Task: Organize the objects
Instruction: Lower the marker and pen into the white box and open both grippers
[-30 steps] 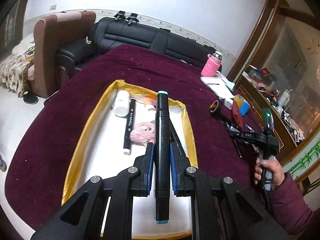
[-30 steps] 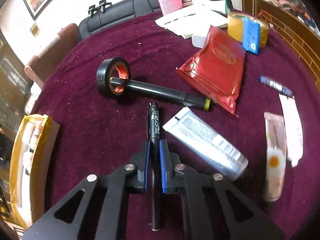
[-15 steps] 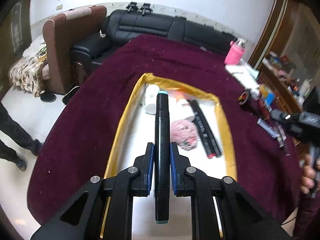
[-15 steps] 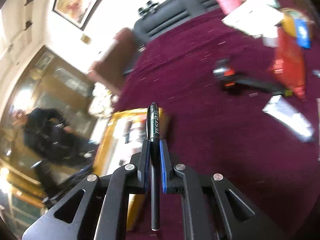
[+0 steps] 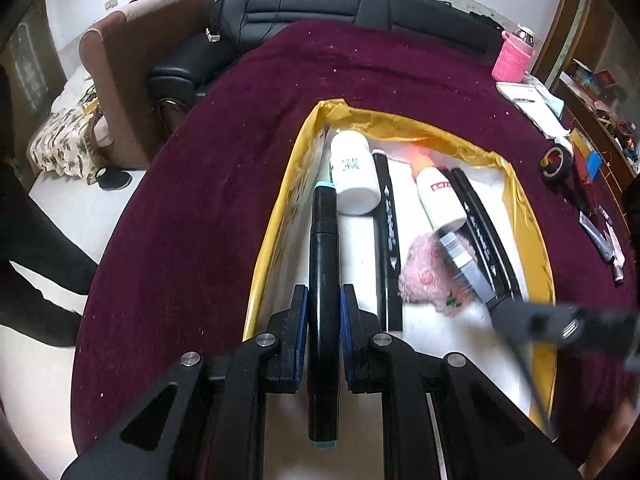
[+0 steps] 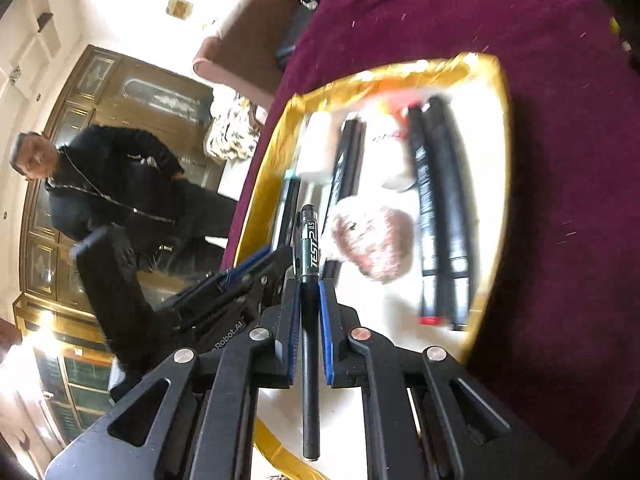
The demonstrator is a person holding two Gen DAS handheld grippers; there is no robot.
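Observation:
My left gripper [image 5: 324, 300] is shut on a thick black marker [image 5: 324, 248] with teal caps, held over the left side of the gold-rimmed white tray [image 5: 276, 216]. The tray holds a white bottle [image 5: 354, 176], a white tube with an orange cap [image 5: 438, 196], several black markers [image 5: 388, 224] and a pink fluffy ball [image 5: 428, 280]. My right gripper [image 6: 308, 296] is shut on a slim black pen [image 6: 310, 240] with green lettering, over the same tray [image 6: 496, 184]. It shows blurred in the left wrist view, reaching in from the right [image 5: 472, 264].
The tray lies on a dark red tablecloth [image 5: 192, 208]. At the table's right edge lie a black tape roll [image 5: 556, 164], a pink cup [image 5: 512, 60], papers and small tubes. A black sofa [image 5: 320, 0] and a brown armchair [image 5: 120, 72] stand behind. A person in black [image 6: 120, 192] stands left.
My right gripper swung left from the loose items to above the tray, carrying the pen. My left gripper moved lower and closer over the tray's left side with the marker.

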